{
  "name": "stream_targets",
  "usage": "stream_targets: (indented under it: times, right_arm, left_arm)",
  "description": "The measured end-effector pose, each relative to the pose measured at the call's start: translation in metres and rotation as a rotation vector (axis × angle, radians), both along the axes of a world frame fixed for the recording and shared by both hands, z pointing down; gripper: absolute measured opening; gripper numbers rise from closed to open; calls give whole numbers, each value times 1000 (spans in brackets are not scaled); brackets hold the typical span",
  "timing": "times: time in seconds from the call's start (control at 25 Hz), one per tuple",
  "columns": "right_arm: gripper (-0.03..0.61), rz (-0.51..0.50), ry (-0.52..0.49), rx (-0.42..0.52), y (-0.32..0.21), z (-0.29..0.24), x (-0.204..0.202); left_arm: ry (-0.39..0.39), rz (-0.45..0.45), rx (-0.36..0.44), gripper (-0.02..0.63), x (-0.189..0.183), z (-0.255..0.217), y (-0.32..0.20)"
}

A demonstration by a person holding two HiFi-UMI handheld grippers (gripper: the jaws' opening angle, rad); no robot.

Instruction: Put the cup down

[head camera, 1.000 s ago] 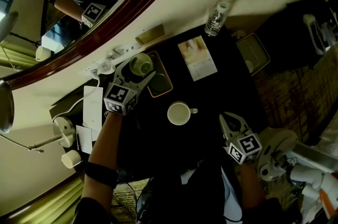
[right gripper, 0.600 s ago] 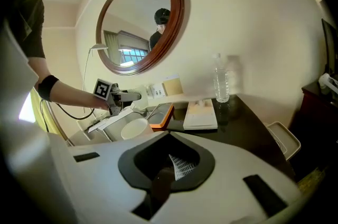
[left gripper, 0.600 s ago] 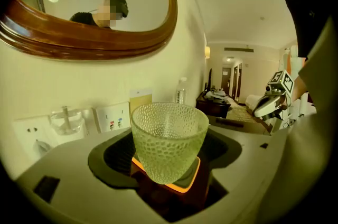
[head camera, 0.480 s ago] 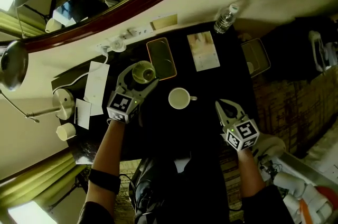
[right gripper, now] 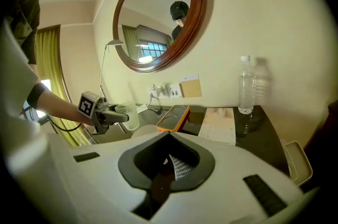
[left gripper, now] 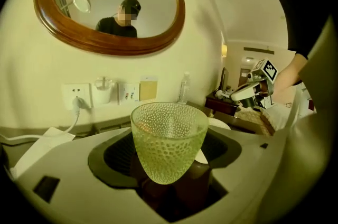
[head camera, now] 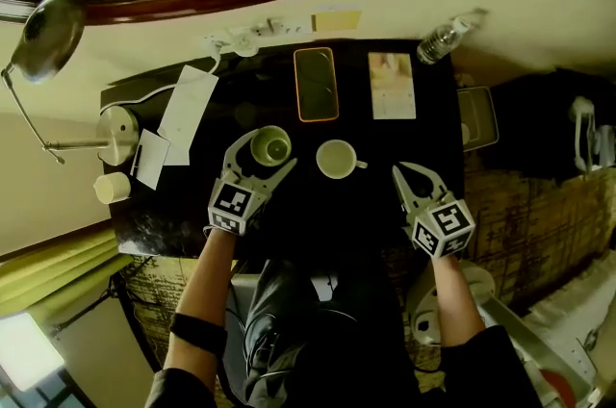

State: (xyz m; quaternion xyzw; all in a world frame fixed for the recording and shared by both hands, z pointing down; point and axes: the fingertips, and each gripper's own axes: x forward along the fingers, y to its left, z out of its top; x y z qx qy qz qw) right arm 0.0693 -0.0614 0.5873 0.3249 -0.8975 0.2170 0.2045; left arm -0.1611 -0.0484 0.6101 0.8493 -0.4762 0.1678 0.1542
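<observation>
Head view: the green glass cup (head camera: 270, 147), clamped between my left gripper (head camera: 266, 156) jaws, has left the orange-rimmed tray (head camera: 317, 85) behind; right gripper (head camera: 402, 173) jaws together; I think lowering remains

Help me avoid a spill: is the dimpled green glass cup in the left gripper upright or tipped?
Upright: the dimpled green glass cup sits rim-up, its mouth level, between the left gripper's jaws.

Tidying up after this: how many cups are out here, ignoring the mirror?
3: glass cup in the left claw, white mug beside it, pale cup by the lamp. Others may be hidden.
</observation>
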Motion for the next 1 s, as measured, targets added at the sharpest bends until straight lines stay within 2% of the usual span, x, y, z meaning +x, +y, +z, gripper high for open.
stream_targets:
  times: [0.52,0.72,0.88,0.92,0.96,1.0]
  right_arm:
    - [11,-83,19,-1,1,4,-6]
    - [11,-86,25,5,3,0,-4]
    - [11,-82,15,9,6,-1,1]
    - [11,-82,9,11,7,0,3]
    - [11,-83,5,12,9,1,4]
    - [11,-83,4,11,10,2,4]
  left_arm:
    - [-10,-70,-29,374,2,46,30]
    - [-37,-71,-39,374,6,60,38]
    - [-28,-104,-53,380,7,63,42]
    - [-30,-106,-58,387,7,64,42]
    - [-32,-106,-66,428,7,66,43]
    - [-32,-105,-75,440,8,67,45]
